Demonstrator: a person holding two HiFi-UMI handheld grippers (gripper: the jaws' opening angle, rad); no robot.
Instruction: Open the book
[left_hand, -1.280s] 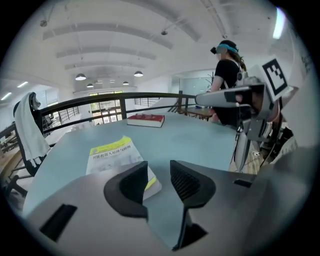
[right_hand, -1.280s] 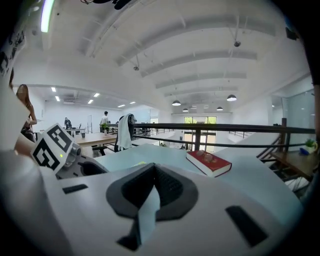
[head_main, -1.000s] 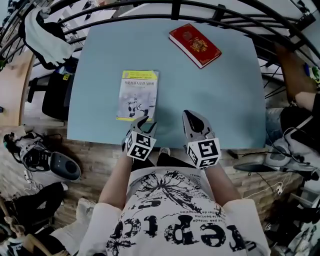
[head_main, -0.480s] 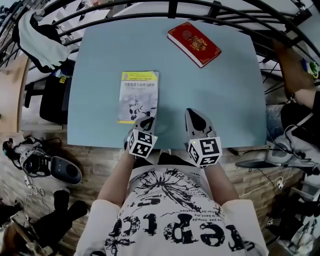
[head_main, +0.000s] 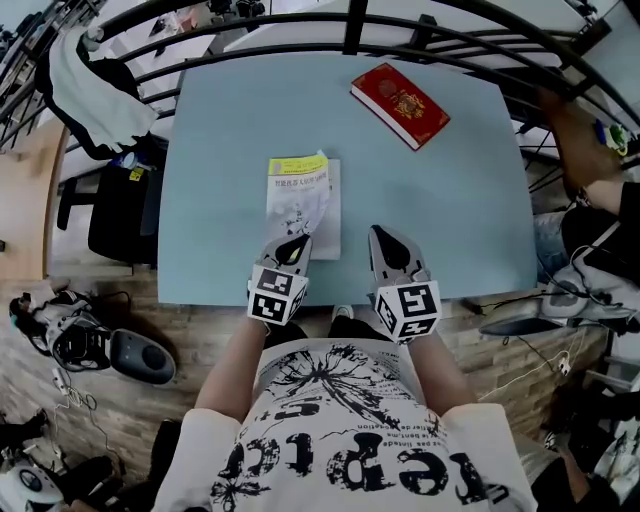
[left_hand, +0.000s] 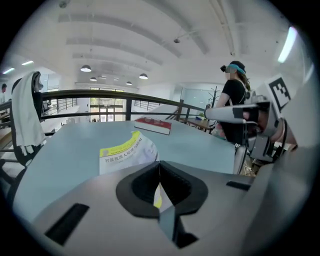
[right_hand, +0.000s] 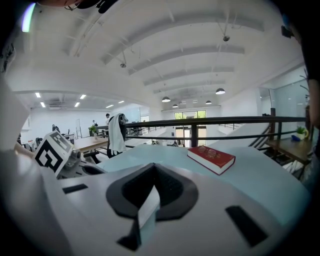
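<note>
Book (head_main: 305, 200): in the head view we record it near the front edge of the blue table (head_main: 220, 150), its cover raised and curling, with the left gripper (head_main: 296, 242) at its near edge. The right gripper (head_main: 386, 236) is just beside the book, and a red book (head_main: 400, 103) lies well apart at the far side.

Left gripper view: we note jaws clamped on the cover.

Right gripper view: jaws together, nothing between.
</note>
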